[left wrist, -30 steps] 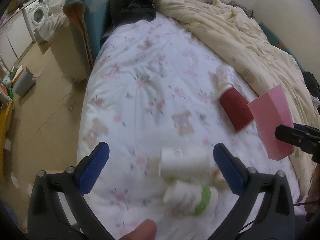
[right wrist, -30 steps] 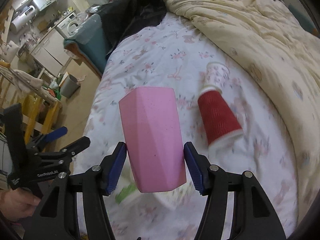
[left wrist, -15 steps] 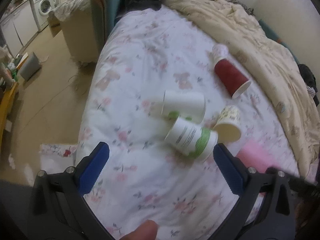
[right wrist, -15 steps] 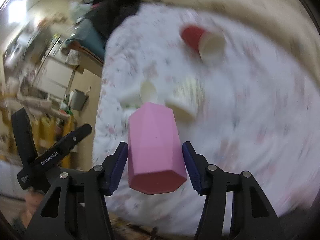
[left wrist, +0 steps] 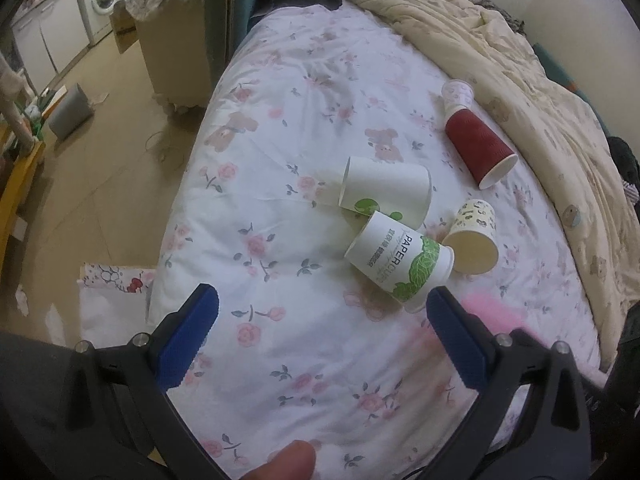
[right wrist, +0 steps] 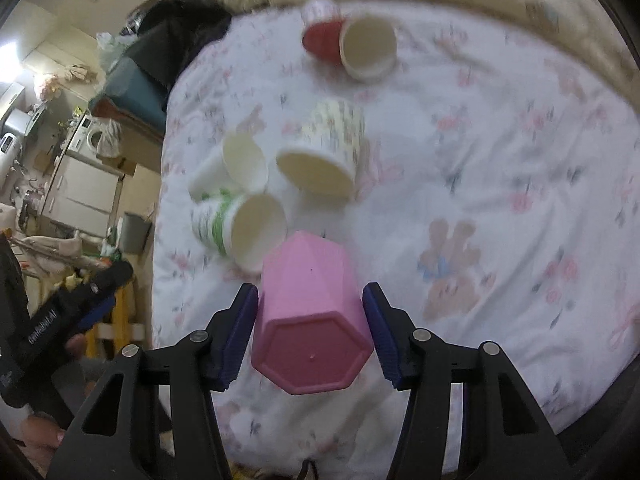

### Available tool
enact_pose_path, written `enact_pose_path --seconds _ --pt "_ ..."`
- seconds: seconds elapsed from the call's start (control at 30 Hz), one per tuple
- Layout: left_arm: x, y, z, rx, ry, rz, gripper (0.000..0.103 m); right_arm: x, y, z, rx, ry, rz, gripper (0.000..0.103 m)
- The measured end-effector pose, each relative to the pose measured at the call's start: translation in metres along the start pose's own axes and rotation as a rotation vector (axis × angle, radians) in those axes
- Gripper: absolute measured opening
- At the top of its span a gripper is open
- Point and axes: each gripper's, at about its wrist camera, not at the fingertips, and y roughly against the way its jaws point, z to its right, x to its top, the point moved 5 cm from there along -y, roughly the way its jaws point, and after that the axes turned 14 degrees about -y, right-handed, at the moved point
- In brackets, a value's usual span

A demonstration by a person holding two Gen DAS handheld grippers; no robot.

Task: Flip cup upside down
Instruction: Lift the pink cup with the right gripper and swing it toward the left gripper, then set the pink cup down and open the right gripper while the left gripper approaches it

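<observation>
My right gripper (right wrist: pixel 310 322) is shut on a pink faceted cup (right wrist: pixel 310 316). The cup's closed hexagonal base faces the camera and its mouth points away, down toward the floral bed sheet (right wrist: pixel 500 168). In the left wrist view the pink cup is only a blurred pink patch (left wrist: pixel 492 312) behind the right finger. My left gripper (left wrist: pixel 320 332) is open and empty, held over the near part of the bed. It also shows in the right wrist view (right wrist: pixel 80 300) at the left edge.
Several paper cups lie on their sides on the sheet: a green-leaf one (left wrist: pixel 400 264), a plain white one (left wrist: pixel 386 190), a yellow patterned one (left wrist: pixel 474 236) and a red one (left wrist: pixel 478 148). A cream duvet (left wrist: pixel 540 92) is bunched at the right. The bed's edge and floor (left wrist: pixel 100 184) lie left.
My right gripper has tipped the pink cup over, from side-on to base toward the camera, and lowered it toward the sheet. My left gripper has pulled back from the paper cups.
</observation>
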Motion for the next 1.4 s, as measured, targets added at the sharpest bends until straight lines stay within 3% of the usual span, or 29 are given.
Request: enact_pose_path --seconds 0.1,0.37,0.53,0.63,0.73,0.97,1.17,1.3,1.4 --pt "0.002 -0.003 0.002 -0.001 0.002 -0.002 0.103 -0.002 -0.013 0.006 -0.055 0.013 0.015 0.057" --pt "0.002 -0.006 0.011 -0.024 -0.010 -0.012 0.103 -0.052 -0.048 0.013 -0.094 0.015 -0.156 0.056" --pt "0.003 -0.007 0.017 -0.026 -0.030 -0.013 0.103 -0.053 -0.050 0.013 -0.090 0.026 -0.150 0.058" --pt "0.002 -0.009 0.018 -0.034 -0.032 -0.024 0.103 -0.053 -0.053 0.012 -0.088 0.027 -0.195 0.065" --pt "0.001 -0.008 0.017 -0.044 -0.024 -0.026 0.103 -0.052 -0.047 0.009 -0.063 0.053 -0.216 0.085" --pt "-0.001 -0.006 0.026 -0.060 -0.065 -0.030 0.103 -0.015 0.009 -0.002 0.028 0.132 -0.113 0.089" --pt "-0.008 -0.007 0.042 -0.080 -0.117 -0.051 0.103 0.022 0.058 0.008 0.017 0.197 0.033 0.095" --pt "-0.013 -0.011 0.050 -0.087 -0.143 -0.073 0.103 0.032 0.068 0.024 0.003 0.179 0.098 0.095" --pt "-0.017 -0.015 0.053 -0.089 -0.150 -0.101 0.103 0.037 0.067 0.038 0.031 0.084 0.104 0.095"
